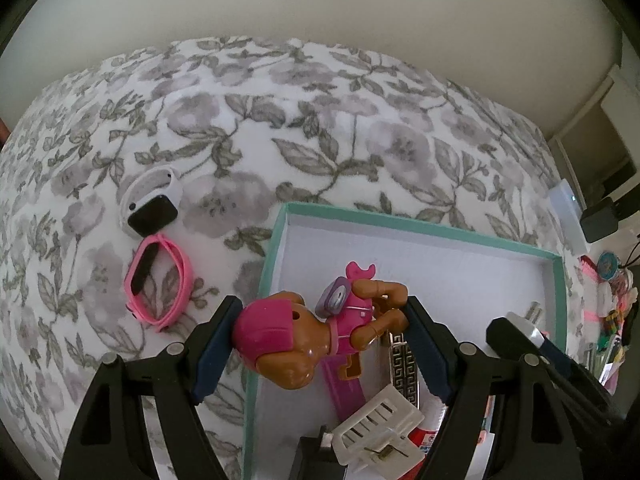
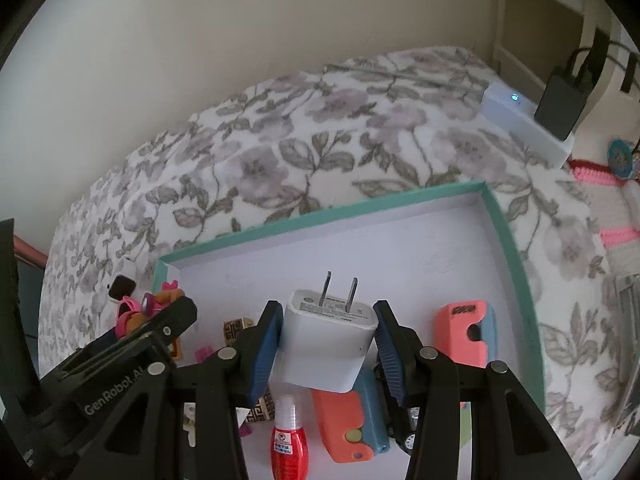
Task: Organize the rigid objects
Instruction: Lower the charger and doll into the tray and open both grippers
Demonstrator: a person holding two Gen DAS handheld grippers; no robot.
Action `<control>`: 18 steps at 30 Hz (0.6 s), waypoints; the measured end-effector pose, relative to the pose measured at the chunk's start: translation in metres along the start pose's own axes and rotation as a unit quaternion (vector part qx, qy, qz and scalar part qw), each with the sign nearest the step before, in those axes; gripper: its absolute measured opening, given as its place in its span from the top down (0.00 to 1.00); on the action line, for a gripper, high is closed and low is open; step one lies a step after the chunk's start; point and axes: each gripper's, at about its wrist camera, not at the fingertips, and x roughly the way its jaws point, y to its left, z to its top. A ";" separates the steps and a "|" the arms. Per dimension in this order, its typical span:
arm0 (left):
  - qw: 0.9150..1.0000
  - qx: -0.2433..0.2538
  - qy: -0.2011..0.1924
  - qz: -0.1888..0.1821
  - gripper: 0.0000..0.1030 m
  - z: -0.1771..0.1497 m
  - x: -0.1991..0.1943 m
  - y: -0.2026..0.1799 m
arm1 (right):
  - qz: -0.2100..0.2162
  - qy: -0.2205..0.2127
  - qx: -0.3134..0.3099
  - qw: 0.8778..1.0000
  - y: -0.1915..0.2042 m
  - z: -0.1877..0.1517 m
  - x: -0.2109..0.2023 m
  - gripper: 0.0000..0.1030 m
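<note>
A teal-rimmed box (image 1: 420, 226) with a white floor lies on a floral blanket. My left gripper (image 1: 316, 344) is shut on a brown and pink toy dog dispenser (image 1: 304, 332), held over the box's left edge. My right gripper (image 2: 326, 346) is shut on a white plug adapter (image 2: 328, 340), prongs pointing away, above the same box (image 2: 320, 216). Under it lie two orange and blue cases (image 2: 466, 330), a red bottle (image 2: 289, 442) and a patterned metal piece (image 2: 236, 326). On the blanket to the left rest a white watch (image 1: 150, 202) and a pink band (image 1: 158, 286).
A white hair clip (image 1: 378, 424) and the patterned metal piece (image 1: 404, 364) lie in the box's near part. At the right edge sit a white device (image 2: 524, 126) with a black block (image 2: 560, 106) on it and crocheted items (image 2: 612, 196). A wall rises behind the blanket.
</note>
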 end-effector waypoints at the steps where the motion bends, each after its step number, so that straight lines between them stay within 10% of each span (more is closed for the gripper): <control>1: 1.000 0.000 0.002 0.002 0.21 0.000 0.001 0.000 | 0.000 0.003 0.001 1.000 0.000 -0.002 0.003 0.52; 18: 1.000 0.011 0.016 0.008 0.21 -0.002 0.006 -0.004 | -0.010 0.031 0.012 0.999 -0.005 -0.005 0.016 0.54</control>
